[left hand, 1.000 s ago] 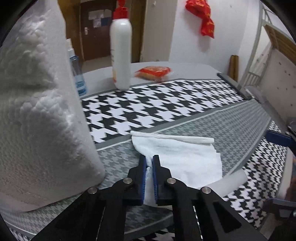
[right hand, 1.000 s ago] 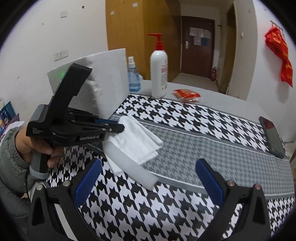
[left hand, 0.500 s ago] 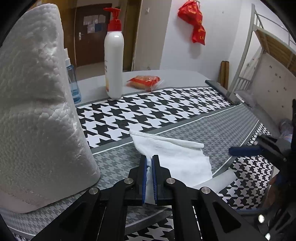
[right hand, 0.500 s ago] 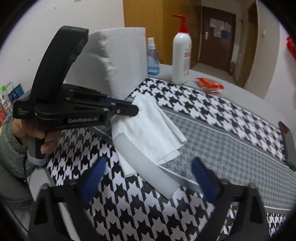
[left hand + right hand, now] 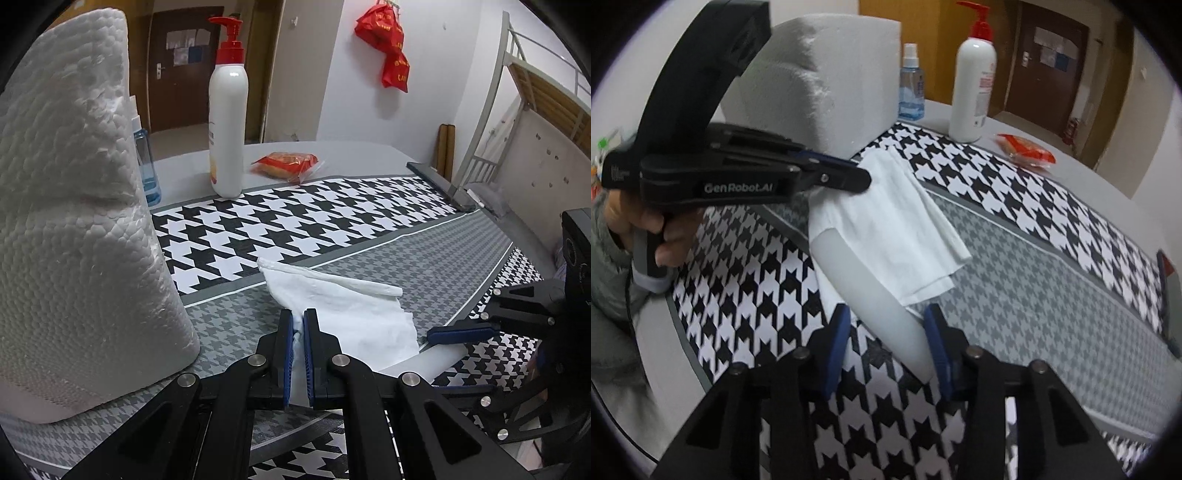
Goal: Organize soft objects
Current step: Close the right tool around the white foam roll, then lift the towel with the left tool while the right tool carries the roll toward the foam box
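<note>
A folded white paper towel (image 5: 347, 310) (image 5: 894, 221) lies on the houndstooth table mat. My left gripper (image 5: 298, 325) is shut on its near corner; in the right wrist view its tip (image 5: 864, 179) sits at the towel's upper left edge. A translucent white strip (image 5: 871, 288) (image 5: 424, 360) lies across the towel's near side. My right gripper (image 5: 886, 332) straddles the strip's near end and its jaws are closing. The right pad is at the strip's edge, and a gap still shows by the left pad. In the left wrist view the right gripper's blue finger (image 5: 458, 330) reaches in from the right.
A tall paper towel roll (image 5: 74, 221) (image 5: 820, 81) stands close on the left. Behind it are a blue spray bottle (image 5: 910, 85), a white pump bottle (image 5: 227, 122) (image 5: 973, 81) and a red snack packet (image 5: 286, 164). A phone (image 5: 1165, 266) lies at the mat's right edge. A hand (image 5: 661, 236) holds the left gripper.
The right gripper has sunk closer to the strip and its jaws have narrowed from wide open to just around the strip's end. The left gripper stays shut on the towel.
</note>
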The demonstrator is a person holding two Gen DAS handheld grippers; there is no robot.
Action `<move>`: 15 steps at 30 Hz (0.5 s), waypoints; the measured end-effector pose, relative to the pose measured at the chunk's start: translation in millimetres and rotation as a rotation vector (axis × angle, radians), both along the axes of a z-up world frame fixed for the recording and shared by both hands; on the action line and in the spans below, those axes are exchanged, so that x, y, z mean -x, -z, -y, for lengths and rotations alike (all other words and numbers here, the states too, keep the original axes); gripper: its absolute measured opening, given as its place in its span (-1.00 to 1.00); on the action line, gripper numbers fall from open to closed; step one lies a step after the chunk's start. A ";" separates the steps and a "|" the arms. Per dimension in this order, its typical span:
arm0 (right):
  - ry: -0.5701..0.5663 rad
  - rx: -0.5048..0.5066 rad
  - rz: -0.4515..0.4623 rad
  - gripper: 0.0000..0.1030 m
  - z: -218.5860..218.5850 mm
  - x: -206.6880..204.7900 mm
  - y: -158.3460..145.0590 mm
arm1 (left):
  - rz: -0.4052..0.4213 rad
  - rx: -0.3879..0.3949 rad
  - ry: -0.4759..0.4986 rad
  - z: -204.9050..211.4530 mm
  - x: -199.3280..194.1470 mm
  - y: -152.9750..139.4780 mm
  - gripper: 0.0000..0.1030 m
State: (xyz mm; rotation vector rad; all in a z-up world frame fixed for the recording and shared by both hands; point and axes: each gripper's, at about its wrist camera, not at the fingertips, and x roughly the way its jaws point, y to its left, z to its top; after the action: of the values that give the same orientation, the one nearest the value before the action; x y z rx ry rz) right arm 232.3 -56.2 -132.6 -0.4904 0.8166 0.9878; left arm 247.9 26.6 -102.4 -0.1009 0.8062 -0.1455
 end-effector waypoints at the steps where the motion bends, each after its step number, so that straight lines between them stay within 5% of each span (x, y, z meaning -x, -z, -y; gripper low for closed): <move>1: 0.003 0.005 -0.004 -0.09 -1.1 -3.7 0.0 | 0.001 -0.001 0.000 -0.2 0.4 -0.3 -0.88; 4: 0.009 0.024 0.002 -0.15 -4.7 -7.6 -0.2 | 0.005 0.000 -0.001 -0.9 1.6 -1.1 -0.88; 8: 0.030 0.024 0.008 -0.50 -7.6 -5.4 -0.4 | 0.002 0.008 -0.009 -7.2 2.2 -0.3 -0.88; 15: 0.114 -0.056 -0.046 -0.57 17.5 -7.1 -12.0 | 0.030 0.024 -0.011 -11.9 8.0 -6.7 -0.88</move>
State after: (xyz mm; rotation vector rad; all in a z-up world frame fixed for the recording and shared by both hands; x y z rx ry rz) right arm 239.4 -73.8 -120.6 -0.3706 0.8466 0.9167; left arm 239.9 38.5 -95.7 -0.1251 0.7736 -0.1460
